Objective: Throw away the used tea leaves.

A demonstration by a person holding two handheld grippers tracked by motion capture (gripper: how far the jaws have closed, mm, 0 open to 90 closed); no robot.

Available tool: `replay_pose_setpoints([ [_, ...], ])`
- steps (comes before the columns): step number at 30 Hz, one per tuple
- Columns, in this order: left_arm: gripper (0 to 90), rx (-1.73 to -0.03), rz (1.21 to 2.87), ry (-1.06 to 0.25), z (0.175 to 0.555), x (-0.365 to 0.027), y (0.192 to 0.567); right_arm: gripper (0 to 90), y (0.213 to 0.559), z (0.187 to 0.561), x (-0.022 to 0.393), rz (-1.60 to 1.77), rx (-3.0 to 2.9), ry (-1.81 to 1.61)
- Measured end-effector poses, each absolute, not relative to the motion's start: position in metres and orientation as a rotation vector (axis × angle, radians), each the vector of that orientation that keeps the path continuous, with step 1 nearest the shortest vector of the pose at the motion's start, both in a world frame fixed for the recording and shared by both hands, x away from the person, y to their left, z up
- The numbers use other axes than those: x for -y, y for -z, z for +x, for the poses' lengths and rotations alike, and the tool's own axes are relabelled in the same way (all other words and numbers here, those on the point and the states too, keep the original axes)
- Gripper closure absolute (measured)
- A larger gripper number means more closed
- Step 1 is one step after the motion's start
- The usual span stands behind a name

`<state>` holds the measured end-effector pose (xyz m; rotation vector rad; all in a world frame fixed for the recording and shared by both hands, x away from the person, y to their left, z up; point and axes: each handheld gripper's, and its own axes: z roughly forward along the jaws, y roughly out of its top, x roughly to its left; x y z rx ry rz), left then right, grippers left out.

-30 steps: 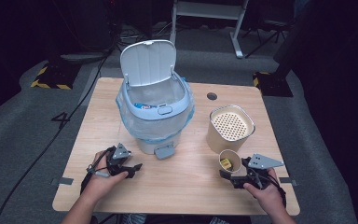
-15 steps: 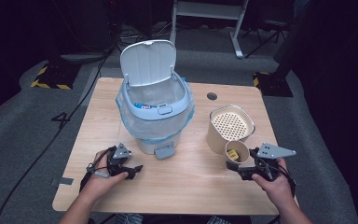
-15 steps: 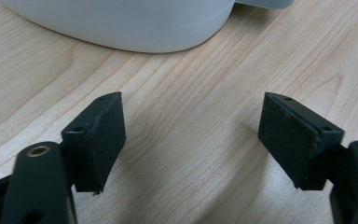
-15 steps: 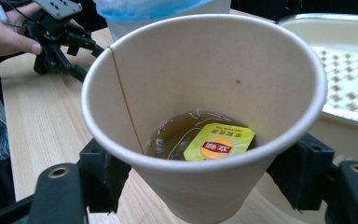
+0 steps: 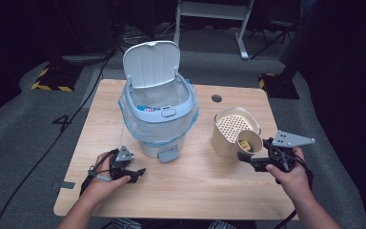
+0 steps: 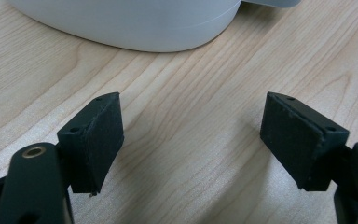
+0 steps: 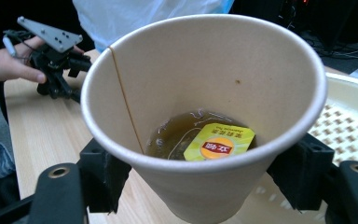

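Note:
A tan paper cup (image 5: 249,141) (image 7: 205,84) holds brown tea and a yellow tea-bag tag (image 7: 219,144). My right gripper (image 5: 246,156) (image 7: 205,184) is shut on the cup's lower wall and holds it upright above the table, just in front of the beige strainer tub (image 5: 231,125) (image 7: 349,126). My left gripper (image 5: 136,172) (image 6: 191,135) rests low over the table beside the bin's base (image 6: 135,23). Its jaws have just been opening and stand open, with nothing between them.
A white pedal bin (image 5: 157,119) with a blue liner stands mid-table, lid up, its pedal (image 5: 167,153) facing me. There is a cable hole (image 5: 216,98) in the tabletop at the back right. Bare wood (image 5: 190,191) lies between my two hands.
My right gripper has risen with the cup, from the tabletop up to the strainer tub's rim. The left hand has stayed put.

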<state>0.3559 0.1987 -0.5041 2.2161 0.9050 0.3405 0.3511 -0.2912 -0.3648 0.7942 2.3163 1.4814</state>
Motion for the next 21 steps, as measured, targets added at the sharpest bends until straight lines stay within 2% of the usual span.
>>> replay_pose_setpoints([
  [16,19.4,-0.906,2.22,-0.335,0.356,-0.199,0.504,28.7,0.331,0.396,0.307,0.835,-2.262,-1.46],
  [21,12.6,-0.886,2.243,-0.324,0.357,-0.197,0.504,28.7,0.323,0.41,0.311,0.844,-2.229,-1.449],
])
